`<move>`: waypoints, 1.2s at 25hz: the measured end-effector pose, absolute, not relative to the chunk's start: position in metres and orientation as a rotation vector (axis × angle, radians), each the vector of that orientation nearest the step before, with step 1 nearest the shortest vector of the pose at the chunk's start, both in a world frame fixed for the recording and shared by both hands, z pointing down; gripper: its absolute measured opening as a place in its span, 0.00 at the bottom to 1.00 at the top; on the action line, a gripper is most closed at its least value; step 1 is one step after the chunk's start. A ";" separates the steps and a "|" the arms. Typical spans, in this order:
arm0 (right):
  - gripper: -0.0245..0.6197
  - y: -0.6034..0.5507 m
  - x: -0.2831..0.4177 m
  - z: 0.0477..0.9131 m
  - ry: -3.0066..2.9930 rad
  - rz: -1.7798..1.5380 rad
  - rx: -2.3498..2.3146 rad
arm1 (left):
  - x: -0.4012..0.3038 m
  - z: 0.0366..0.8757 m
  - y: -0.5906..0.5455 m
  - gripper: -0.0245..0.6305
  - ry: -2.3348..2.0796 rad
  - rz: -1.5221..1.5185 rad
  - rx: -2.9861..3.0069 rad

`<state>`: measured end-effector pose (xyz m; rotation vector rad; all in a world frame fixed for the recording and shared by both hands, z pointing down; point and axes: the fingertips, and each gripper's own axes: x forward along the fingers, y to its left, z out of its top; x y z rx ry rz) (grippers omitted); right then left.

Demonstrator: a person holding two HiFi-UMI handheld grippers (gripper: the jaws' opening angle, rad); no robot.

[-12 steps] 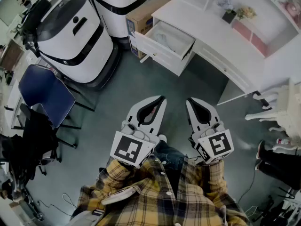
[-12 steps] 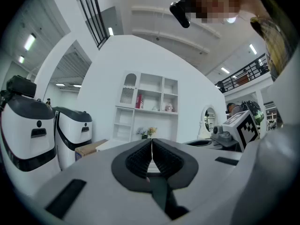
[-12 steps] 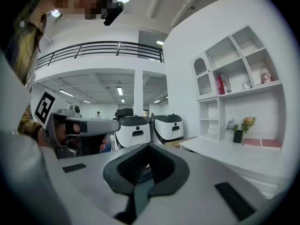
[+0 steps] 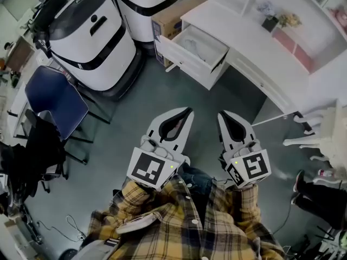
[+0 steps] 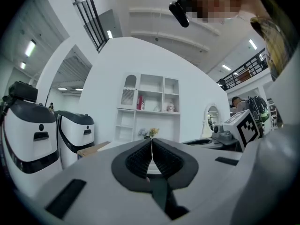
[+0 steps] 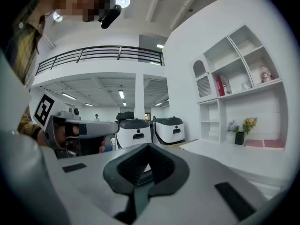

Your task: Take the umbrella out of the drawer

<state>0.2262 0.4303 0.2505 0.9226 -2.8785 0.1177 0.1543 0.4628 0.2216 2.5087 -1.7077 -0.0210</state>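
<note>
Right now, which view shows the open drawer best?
Head view: it looks down on the open drawer, so the inside is exposed. Neither gripper view shows the drawer; both look out level, above it.

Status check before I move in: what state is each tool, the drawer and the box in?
left tool: shut, empty.
right tool: shut, empty.
drawer: pulled open, with a pale item lying inside.
box: closed.
</note>
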 end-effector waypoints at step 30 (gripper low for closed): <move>0.06 0.279 0.163 0.278 -2.793 0.177 0.979 | 0.057 0.246 0.319 0.07 -1.698 0.014 2.456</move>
